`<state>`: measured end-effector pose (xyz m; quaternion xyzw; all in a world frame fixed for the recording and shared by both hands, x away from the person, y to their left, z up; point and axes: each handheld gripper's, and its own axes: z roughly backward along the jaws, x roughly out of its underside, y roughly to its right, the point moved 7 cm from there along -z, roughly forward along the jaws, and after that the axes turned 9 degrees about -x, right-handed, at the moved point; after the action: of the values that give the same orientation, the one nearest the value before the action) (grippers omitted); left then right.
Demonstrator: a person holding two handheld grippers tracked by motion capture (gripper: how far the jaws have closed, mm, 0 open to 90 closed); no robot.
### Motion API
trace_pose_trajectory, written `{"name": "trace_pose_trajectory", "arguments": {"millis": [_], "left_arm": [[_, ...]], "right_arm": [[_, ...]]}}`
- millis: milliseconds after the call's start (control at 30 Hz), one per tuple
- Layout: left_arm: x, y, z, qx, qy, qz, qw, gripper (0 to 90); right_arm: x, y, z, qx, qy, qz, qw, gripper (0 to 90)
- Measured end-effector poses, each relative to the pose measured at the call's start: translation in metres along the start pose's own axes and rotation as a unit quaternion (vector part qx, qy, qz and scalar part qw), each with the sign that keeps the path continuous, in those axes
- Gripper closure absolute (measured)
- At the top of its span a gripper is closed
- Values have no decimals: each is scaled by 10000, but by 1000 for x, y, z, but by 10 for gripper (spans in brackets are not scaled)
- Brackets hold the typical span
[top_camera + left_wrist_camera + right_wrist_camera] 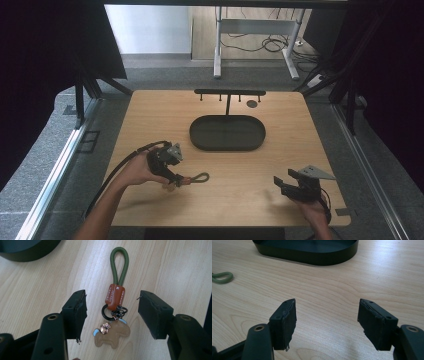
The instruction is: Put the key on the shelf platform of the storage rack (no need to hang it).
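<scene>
Toward the left of the counter (150, 115), the left gripper (112, 312) hangs over a keychain (113, 307) lying flat on the wood, its jaws spread to either side of the brown leather tab and touching nothing, presumably lined up for a pinch. Farther back at centre, a dark oval tray (227, 132) sits before a peg rack (229, 93), a likely hanging place. At right, the right gripper (327, 320) waits near the front edge, jaws spread over bare wood.
</scene>
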<state>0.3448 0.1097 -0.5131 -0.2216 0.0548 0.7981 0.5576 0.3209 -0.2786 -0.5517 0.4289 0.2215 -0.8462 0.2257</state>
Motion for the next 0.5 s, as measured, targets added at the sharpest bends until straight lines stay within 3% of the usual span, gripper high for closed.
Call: {"name": "trace_pose_trajectory", "arguments": {"millis": [500], "left_arm": [[-5, 5, -25, 105, -345, -178, 9992, 459]], "right_arm": [[1, -2, -3, -10, -38, 23, 10000, 314]]}}
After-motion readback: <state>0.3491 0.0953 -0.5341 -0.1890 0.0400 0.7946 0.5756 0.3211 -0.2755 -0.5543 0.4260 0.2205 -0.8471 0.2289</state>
